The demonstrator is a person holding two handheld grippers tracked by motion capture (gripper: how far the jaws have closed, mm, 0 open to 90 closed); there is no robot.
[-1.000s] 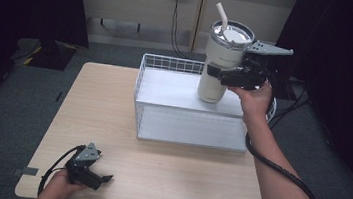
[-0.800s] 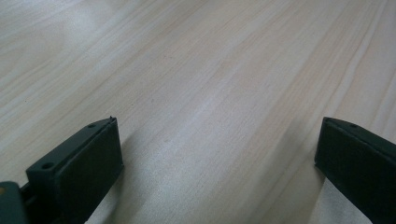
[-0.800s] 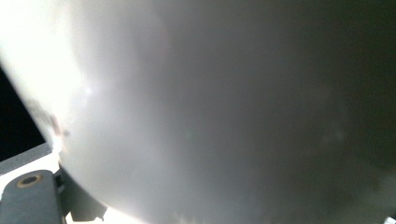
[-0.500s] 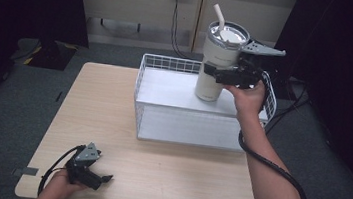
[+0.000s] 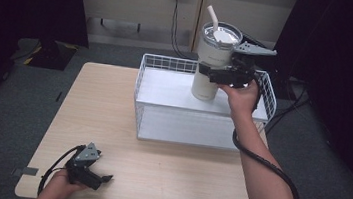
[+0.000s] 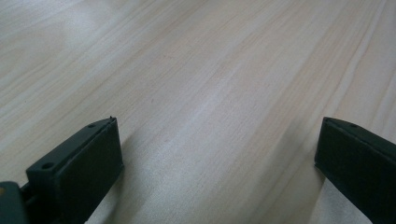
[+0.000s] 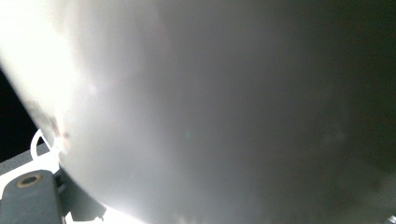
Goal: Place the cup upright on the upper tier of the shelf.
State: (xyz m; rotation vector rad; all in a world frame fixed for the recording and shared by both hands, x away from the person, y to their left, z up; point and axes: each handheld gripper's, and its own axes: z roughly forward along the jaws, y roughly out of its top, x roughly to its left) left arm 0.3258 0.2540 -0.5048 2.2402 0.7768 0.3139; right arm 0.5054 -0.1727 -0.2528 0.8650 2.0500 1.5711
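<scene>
One tumbler (image 5: 214, 63), clamped in right gripper (image 5: 220, 75) jaws over wire basket (image 5: 168, 63), wanted upright, slow lowering; left gripper (image 5: 89, 172) idled wide on bench (image 5: 113, 102).

The cup (image 5: 213, 63) is cream white. The basket (image 5: 168, 68) is white wire. The table (image 5: 111, 122) is light wood. Grippers are black.

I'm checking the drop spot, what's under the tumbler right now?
The tumbler, clamped in the right gripper, hangs over the wire basket; its white floor shows below. The spot straight beneath is hidden.

left gripper (image 5: 97, 178) low, jaws apart, right gripper (image 5: 217, 75) raised, clamped
</scene>
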